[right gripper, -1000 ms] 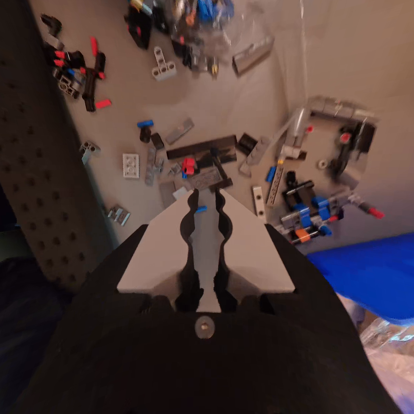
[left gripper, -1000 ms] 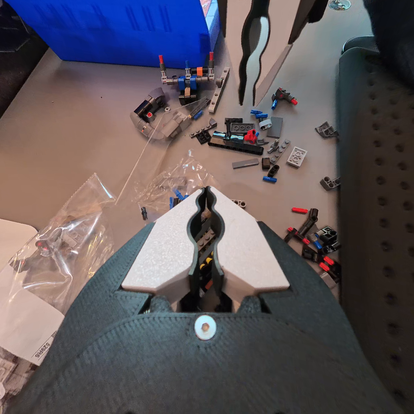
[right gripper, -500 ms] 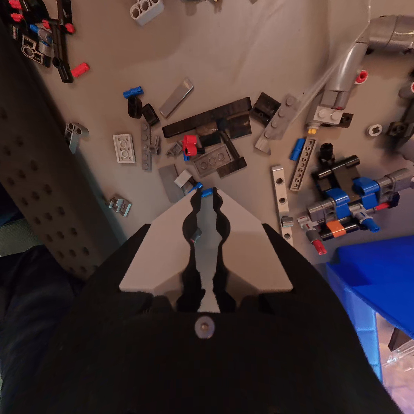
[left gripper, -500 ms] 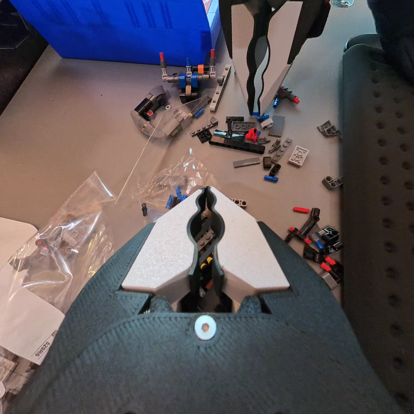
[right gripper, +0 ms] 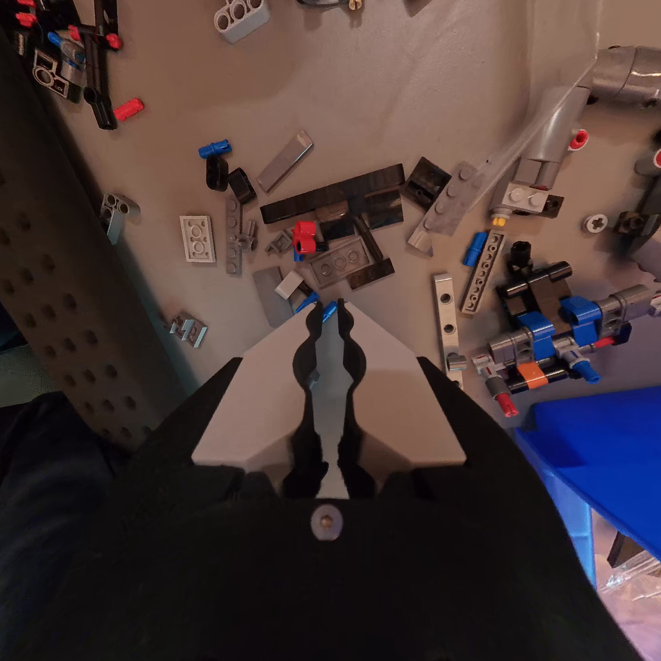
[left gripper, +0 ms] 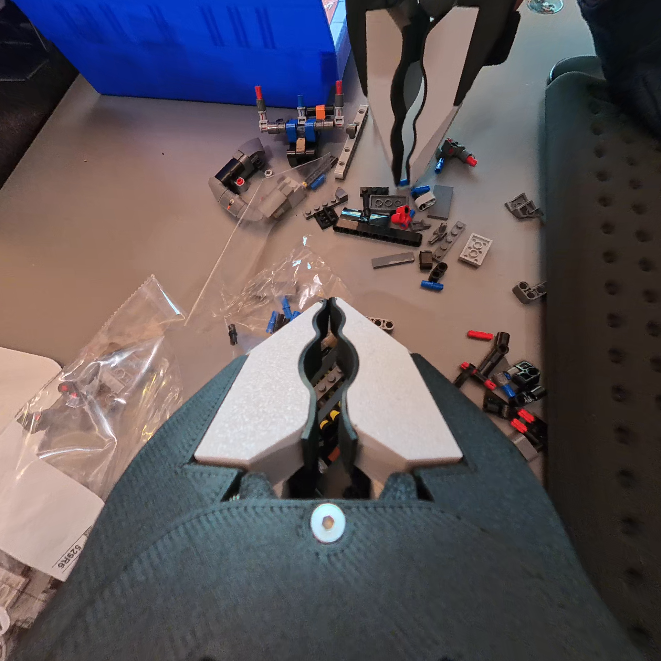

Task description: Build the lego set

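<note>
Overhead, bare grey counter lies open at nine o'clock. Right gripper pinches a small blue plastic pin; left gripper is clenched, apparently empty.

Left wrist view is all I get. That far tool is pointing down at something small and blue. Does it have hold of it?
Observer: The right wrist view shows a blue pin lying slantwise between the jaws of the right gripper. The jaws stand narrowly apart, and I cannot tell whether they pinch it.
Operator: Could it catch the other blue bit too?
Observer: Probably not. The second blue pin lies outside the jaws, beside a small white piece.
</note>
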